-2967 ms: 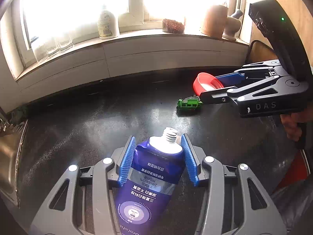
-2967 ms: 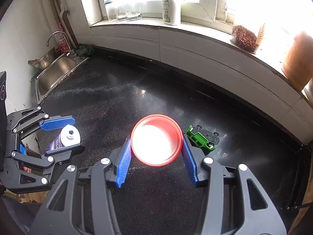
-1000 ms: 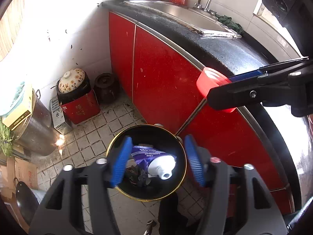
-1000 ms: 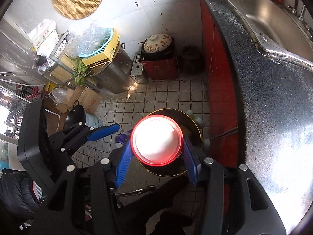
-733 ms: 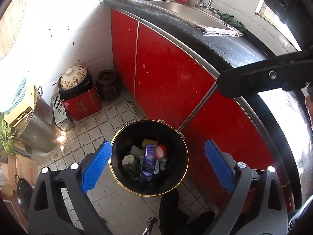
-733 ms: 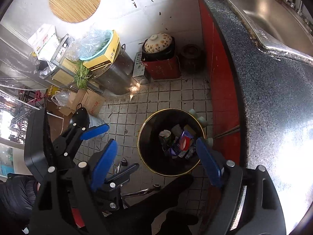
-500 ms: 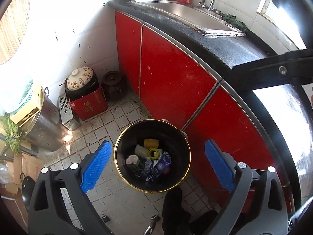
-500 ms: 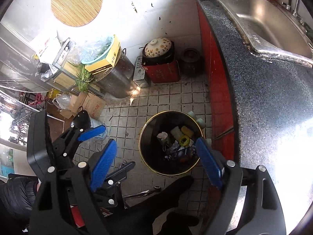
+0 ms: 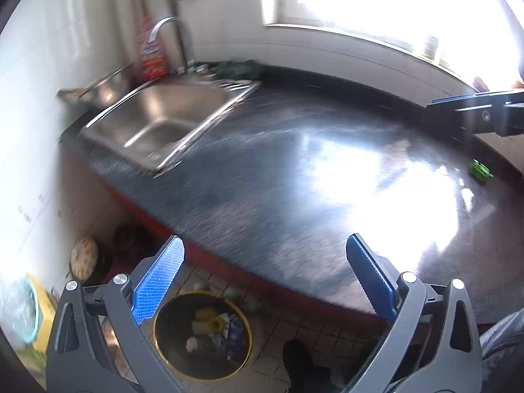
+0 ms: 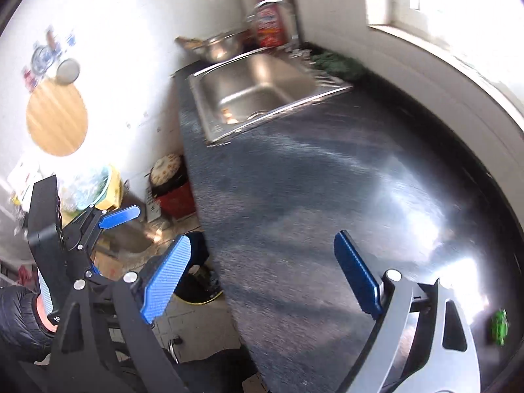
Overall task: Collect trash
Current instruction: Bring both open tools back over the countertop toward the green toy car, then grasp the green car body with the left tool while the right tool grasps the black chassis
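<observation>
The countertop [image 9: 262,180] across the middle of both views is dark speckled stone, polished to a hard gloss that throws white glare at right, while the sink [image 9: 163,114] at upper left is brushed stainless steel with a chrome tap [image 9: 170,32]. At lower left the bin [image 9: 203,334] looks black with a shiny gold rim on matt floor tiles [image 9: 327,330], and a round board [image 10: 56,118] of pale wood hangs left in the right wrist view

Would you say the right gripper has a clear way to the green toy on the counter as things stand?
Probably yes. The right gripper has jaws opening with nothing between them, and the green toy lies alone on the bare counter, just to its right, with nothing in between.
</observation>
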Demonstrator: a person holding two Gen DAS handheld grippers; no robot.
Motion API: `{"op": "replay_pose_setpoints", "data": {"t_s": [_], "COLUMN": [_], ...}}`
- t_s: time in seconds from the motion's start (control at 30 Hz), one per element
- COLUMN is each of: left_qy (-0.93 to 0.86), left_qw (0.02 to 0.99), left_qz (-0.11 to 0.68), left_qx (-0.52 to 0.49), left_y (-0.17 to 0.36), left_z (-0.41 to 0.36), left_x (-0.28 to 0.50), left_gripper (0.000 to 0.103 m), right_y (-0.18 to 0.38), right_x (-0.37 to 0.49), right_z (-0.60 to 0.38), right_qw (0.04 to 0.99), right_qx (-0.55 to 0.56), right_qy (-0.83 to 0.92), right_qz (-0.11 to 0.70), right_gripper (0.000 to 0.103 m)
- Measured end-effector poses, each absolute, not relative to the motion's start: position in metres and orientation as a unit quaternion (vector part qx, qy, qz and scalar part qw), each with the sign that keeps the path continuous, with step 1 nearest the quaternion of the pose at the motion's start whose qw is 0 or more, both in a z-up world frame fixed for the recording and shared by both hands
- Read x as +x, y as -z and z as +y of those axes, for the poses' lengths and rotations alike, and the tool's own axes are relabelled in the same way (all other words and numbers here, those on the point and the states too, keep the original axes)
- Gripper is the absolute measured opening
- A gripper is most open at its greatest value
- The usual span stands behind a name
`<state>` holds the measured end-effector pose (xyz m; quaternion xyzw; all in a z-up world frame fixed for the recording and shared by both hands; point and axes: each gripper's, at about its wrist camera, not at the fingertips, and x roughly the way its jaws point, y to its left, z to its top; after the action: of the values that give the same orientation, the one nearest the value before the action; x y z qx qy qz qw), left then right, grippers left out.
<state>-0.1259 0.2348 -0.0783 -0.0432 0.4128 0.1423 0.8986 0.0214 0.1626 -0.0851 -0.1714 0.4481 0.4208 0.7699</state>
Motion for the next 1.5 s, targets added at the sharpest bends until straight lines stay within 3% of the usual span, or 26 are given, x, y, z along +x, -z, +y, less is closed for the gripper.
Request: {"op": "replay_pose_setpoints", "data": {"t_s": [0.23, 0.57, 1.0, 1.5], "left_qy": [0.051, 0.172, 0.17, 0.178], "left_qw": [0.914, 0.887, 0.876, 0.85], "left_qz": [0.402, 0.423, 0.447, 0.495], "left_qx": [0.021, 0.06, 0.061, 0.023], "left_y": [0.063, 0.081, 0.094, 0.143], "left_z": [0.094, -0.058, -0.073, -0.129], "left_x": [-0.021, 0.04, 0.092, 0.215], "left_gripper": [0.096, 0.096, 0.096, 0.096], "right_y": [0.045, 0.053, 0.086, 0.147], "right_x": [0.057, 0.037, 0.084, 0.201], "right_z": [-0.028, -0.221, -0.245, -0.286], "right_qw": [0.871, 0.905, 0.888, 0.853], "right_qx": [-0.091, -0.032, -0.04, -0.026], "right_qy": [-0.239, -0.085, -0.121, -0.129], "right_qz": [0.418, 0.416, 0.441, 0.505], "right_gripper": [0.087, 0.087, 0.086, 0.083]}}
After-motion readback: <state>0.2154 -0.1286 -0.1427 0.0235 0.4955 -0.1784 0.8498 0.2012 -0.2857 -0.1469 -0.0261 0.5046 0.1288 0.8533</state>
